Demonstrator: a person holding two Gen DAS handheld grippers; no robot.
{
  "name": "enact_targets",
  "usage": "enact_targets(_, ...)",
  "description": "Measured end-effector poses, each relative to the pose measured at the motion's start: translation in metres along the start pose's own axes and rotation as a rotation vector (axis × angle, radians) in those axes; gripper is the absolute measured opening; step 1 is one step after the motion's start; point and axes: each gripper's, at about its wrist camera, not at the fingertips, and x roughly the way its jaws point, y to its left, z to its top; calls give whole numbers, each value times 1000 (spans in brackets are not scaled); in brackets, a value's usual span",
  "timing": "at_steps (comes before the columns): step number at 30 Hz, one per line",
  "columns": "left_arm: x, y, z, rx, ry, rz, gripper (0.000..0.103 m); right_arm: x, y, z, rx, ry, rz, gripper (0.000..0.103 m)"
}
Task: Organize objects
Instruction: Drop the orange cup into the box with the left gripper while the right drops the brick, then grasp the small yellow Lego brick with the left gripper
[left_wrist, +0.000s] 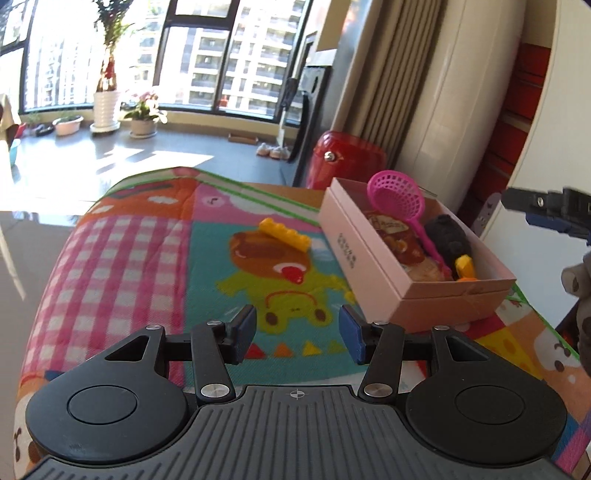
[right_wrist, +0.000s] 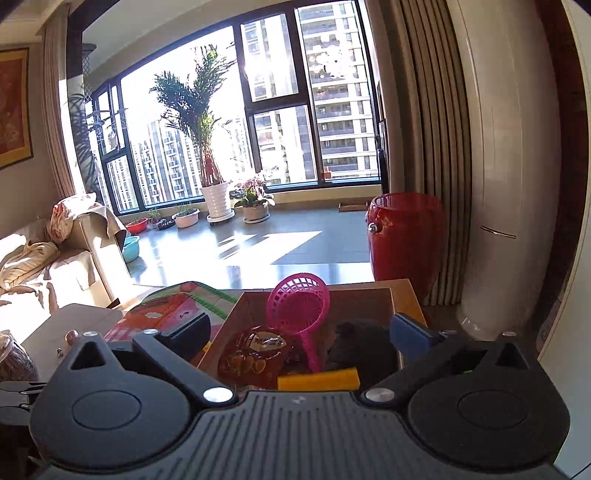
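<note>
While your left gripper hangs over the patterned mat, its jaws stand partly apart, holding nothing. The yellow brick lies on the mat just beside the pink box. Your right gripper gapes wide and empty over the box, which holds a pink strainer, a snack packet and a yellow block.
</note>
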Motion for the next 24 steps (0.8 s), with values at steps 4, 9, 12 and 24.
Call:
enact_targets(4, 7, 14, 12, -80, -1, 10, 54, 9, 14, -36, -82, 28, -69, 103)
enact_targets(9, 39, 8, 45, -159, 2, 12, 54, 3, 19, -80, -89, 98, -79, 103)
enact_targets(12, 76, 3, 70, -213, 36, 52, 53, 3, 20, -96, -91, 123, -86, 103)
enact_targets(24, 163, -2, 97, -325, 198, 229, 53, 3, 17, -104, -90, 112, -74, 103)
